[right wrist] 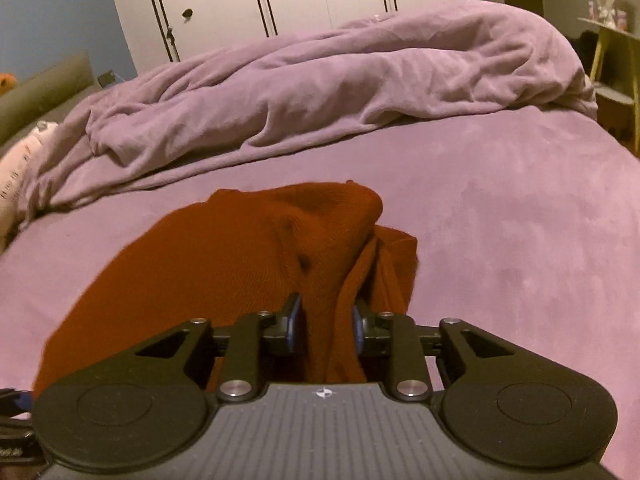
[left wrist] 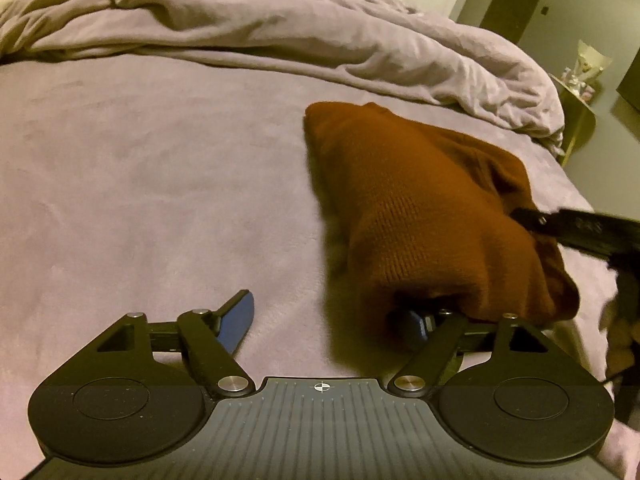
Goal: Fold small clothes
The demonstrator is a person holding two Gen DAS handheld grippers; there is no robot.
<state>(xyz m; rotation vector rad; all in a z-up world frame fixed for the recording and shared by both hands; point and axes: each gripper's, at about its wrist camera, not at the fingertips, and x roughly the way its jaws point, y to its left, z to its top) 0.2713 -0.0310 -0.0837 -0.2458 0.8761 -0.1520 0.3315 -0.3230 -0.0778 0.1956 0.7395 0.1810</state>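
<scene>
A rust-brown knitted garment (left wrist: pixel 424 216) lies bunched on the purple bed sheet (left wrist: pixel 140 184), right of centre in the left wrist view. My left gripper (left wrist: pixel 328 320) is open, with its jaws spread wide. Its left finger (left wrist: pixel 236 320) is bare over the sheet, and its right finger is partly hidden under the garment's near edge. My right gripper (right wrist: pixel 326 324) is shut on a bunched fold of the garment (right wrist: pixel 240 264). The right gripper also shows in the left wrist view (left wrist: pixel 532 218), gripping the garment's right side.
A crumpled purple duvet (right wrist: pixel 320 92) is heaped across the far side of the bed. White wardrobe doors (right wrist: pixel 280 0) stand behind it. A small yellow side table (right wrist: pixel 616 68) with ornaments stands off the bed's right edge. A pale pillow (right wrist: pixel 20 156) lies far left.
</scene>
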